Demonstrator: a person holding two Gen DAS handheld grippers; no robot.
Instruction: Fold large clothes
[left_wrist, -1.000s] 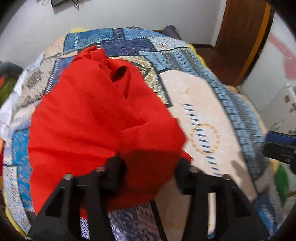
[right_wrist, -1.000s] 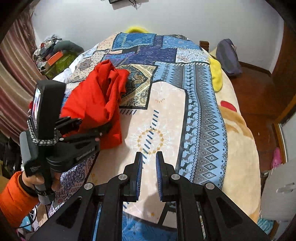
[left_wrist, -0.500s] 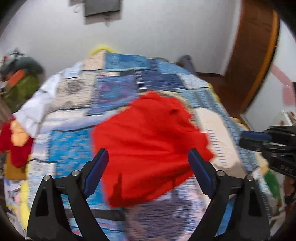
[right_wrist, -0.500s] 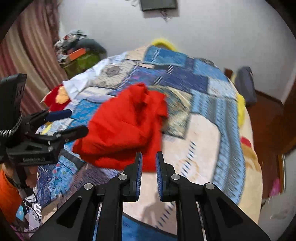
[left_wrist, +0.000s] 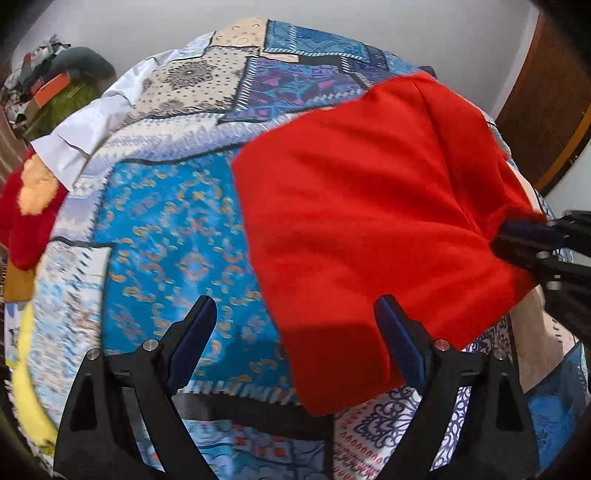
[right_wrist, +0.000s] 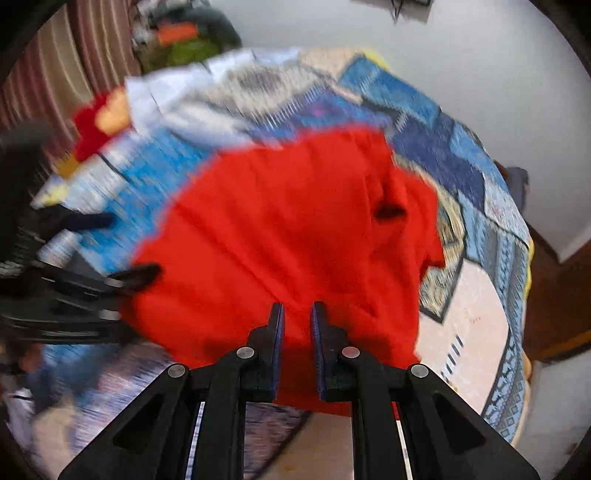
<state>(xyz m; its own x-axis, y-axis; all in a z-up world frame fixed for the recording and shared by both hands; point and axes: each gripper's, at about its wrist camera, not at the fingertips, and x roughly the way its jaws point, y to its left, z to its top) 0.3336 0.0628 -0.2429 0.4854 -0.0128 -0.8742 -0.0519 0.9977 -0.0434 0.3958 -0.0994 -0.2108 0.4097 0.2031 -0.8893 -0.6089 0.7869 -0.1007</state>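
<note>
A: Where is the red garment (left_wrist: 369, 206)?

B: Bunched on the patchwork bedspread (left_wrist: 173, 229), toward its near right part in the left wrist view, with a corner hanging down near the camera.

A: And the left gripper (left_wrist: 295, 332)?

B: Its jaws are spread wide. The cloth's lower corner lies between them, but the pads do not press on it.

A: The right gripper (right_wrist: 297, 325)?

B: Its fingers are pressed almost together, with only a narrow gap, above the garment's near edge. I cannot tell whether any cloth is pinched; that view is blurred.

A: Anything around?

B: A red and orange plush toy (left_wrist: 29, 206) at the bed's left edge, and a white wall (left_wrist: 443, 37) behind.
</note>
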